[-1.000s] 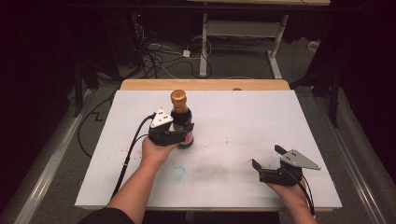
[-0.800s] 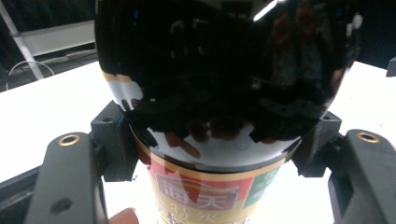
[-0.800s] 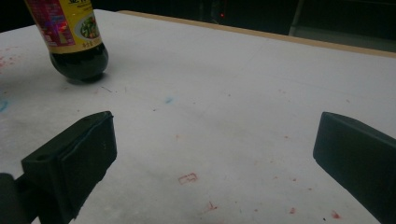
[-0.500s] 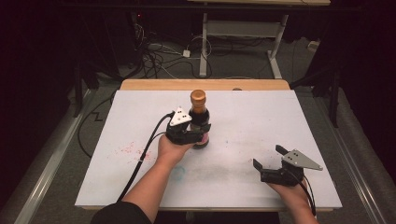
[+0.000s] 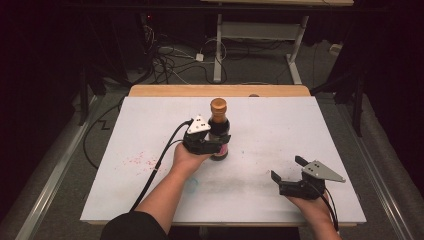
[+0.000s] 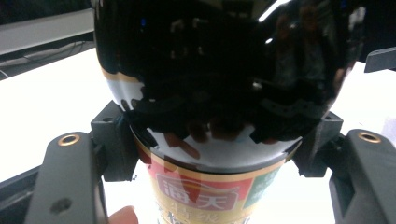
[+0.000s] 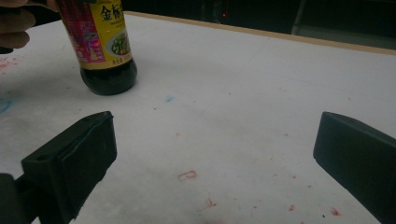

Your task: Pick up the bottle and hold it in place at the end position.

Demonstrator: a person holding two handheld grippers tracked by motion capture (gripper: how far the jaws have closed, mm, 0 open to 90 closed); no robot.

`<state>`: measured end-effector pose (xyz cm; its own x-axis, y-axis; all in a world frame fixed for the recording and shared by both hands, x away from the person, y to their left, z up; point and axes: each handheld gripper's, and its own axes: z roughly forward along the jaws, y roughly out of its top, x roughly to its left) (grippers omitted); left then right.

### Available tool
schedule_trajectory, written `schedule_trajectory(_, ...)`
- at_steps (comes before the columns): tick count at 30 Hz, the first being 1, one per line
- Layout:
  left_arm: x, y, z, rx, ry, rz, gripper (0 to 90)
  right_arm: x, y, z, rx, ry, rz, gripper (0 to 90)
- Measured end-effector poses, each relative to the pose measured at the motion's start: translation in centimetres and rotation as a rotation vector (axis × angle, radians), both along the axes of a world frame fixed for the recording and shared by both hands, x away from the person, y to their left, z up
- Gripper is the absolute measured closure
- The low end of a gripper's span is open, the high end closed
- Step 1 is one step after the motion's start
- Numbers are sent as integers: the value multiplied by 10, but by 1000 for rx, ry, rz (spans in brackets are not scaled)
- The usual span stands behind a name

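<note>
From the high view we see a dark sauce bottle (image 5: 219,127) with a brown cap standing upright near the middle of the white table (image 5: 300,130). The left gripper (image 5: 216,144) clamps it around its lower body. The left gripper view adds what the high view hides: both black jaws press the bottle's sides just above its red and green label (image 6: 205,191). The right gripper (image 5: 291,174) sits near the table's near right edge, well apart from the bottle, its jaws spread wide on nothing. The right gripper view shows red specks (image 7: 189,175) on the bare tabletop between them. Cables (image 5: 170,60) lie on the floor beyond the far edge.
</note>
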<state>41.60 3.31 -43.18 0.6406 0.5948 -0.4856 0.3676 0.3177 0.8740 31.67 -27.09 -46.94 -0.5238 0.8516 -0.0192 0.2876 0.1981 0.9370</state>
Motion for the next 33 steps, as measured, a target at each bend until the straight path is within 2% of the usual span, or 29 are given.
schedule_trajectory(5, -2, 1, -2, 9, -18, -31, 284, 1, 3, 0, 2, 3, 9, 1)
schedule_trajectory(12, -3, 1, -4, -10, -19, -17, 274, 4, 10, 2, 11, 14, 33, 2)
schedule_trajectory(15, -4, 2, -4, -30, -1, -5, 262, 6, 13, 5, 18, 13, 44, 15)
schedule_trajectory(17, -3, 3, -6, -31, 22, 7, 222, 8, 17, 8, 23, 8, 51, 26)
schedule_trajectory(18, -3, 4, -7, -22, 30, 11, 193, 12, 20, 13, 40, 12, 63, 60)
schedule_trajectory(21, -4, 7, -10, -30, 31, 11, 192, 14, 24, 18, 40, 3, 78, 94)
schedule_trajectory(23, -5, 6, -11, -25, 27, 14, 193, 20, 31, 27, 44, -5, 103, 156)
schedule_trajectory(30, -6, 0, -12, -31, 12, 29, 261, 36, 47, 42, 57, -3, 132, 199)
schedule_trajectory(31, -6, 0, -12, -32, 9, 30, 268, 41, 52, 48, 59, -7, 145, 230)
schedule_trajectory(32, -7, -1, -13, -27, -2, 31, 268, 41, 52, 48, 59, -7, 145, 230)
schedule_trajectory(33, -7, 6, -15, 75, -23, -17, 272, 43, 54, 50, 57, -6, 151, 249)
